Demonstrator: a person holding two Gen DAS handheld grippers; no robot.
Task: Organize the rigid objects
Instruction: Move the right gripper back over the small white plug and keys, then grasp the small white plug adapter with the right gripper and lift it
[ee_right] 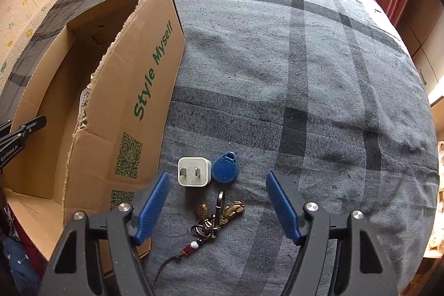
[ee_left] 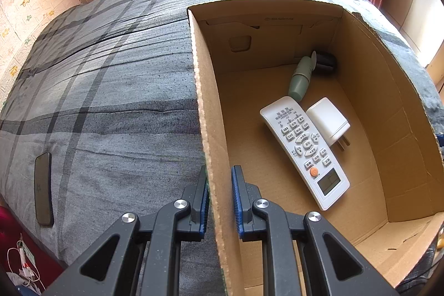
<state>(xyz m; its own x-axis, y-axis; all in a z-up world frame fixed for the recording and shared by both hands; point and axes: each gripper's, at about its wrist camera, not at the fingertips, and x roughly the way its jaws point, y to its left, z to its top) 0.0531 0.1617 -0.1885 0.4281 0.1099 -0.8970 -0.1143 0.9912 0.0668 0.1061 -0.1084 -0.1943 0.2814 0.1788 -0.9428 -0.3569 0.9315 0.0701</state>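
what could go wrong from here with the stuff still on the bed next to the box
The right gripper hangs open over the keychain, white charger and blue fob, which lie crowded together, so closing may catch two at once. The left gripper straddles the cardboard box wall; pulling could tip the box on the soft bedspread.

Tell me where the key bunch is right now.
In the right wrist view, the key bunch lies on the bedspread between the open right gripper's fingers, just below the white charger and blue tag.
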